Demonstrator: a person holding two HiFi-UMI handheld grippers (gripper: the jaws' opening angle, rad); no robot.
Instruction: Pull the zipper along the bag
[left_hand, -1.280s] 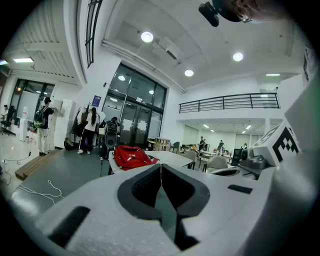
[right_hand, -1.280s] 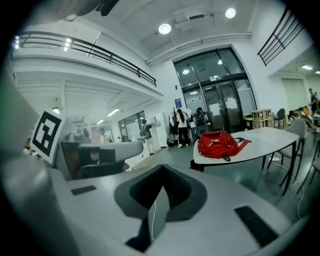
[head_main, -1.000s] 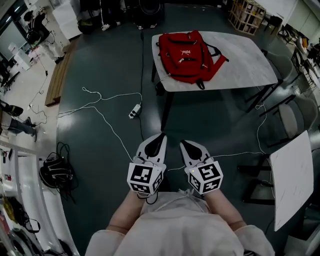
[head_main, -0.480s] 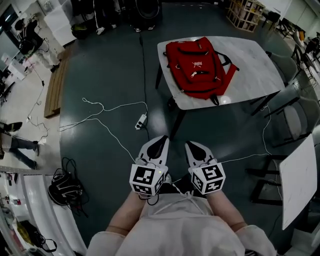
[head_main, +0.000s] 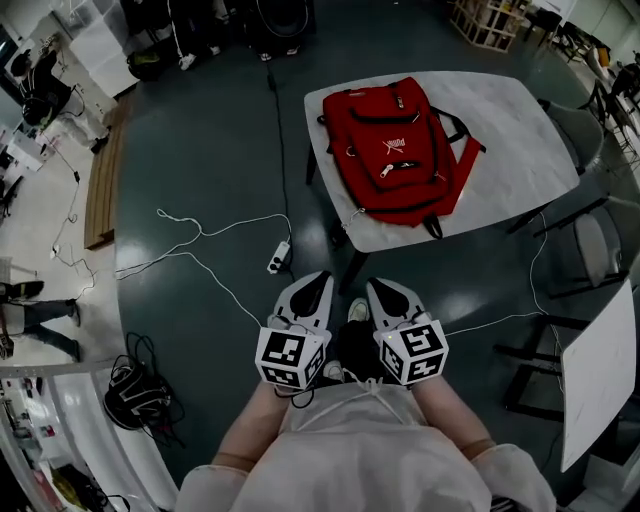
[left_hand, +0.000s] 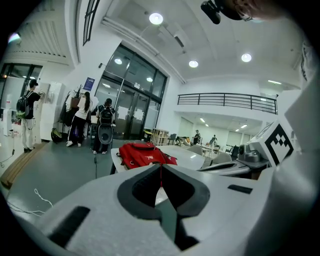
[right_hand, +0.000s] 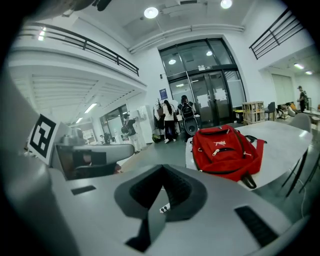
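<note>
A red backpack (head_main: 400, 150) lies flat on a white table (head_main: 520, 150) some way ahead of me, its front-pocket zipper pull showing pale. Both grippers are held close to my body over the floor, well short of the table. My left gripper (head_main: 320, 278) has its jaws shut with nothing between them, and my right gripper (head_main: 373, 287) is shut and empty too. The left gripper view has the backpack (left_hand: 142, 154) far off beyond the closed left gripper (left_hand: 161, 169). In the right gripper view the backpack (right_hand: 225, 150) lies ahead and to the right of the right gripper (right_hand: 161, 171).
A power strip (head_main: 278, 257) and a white cable (head_main: 200, 235) lie on the dark floor between me and the table. A black bundle (head_main: 135, 395) sits at lower left. Chairs (head_main: 600, 240) and a white board (head_main: 600, 375) stand to the right. People (left_hand: 82, 120) stand by the glass doors.
The table and the backpack have come nearer and lower in the head view as I walk towards them. Both grippers stay shut in front of my body.
</note>
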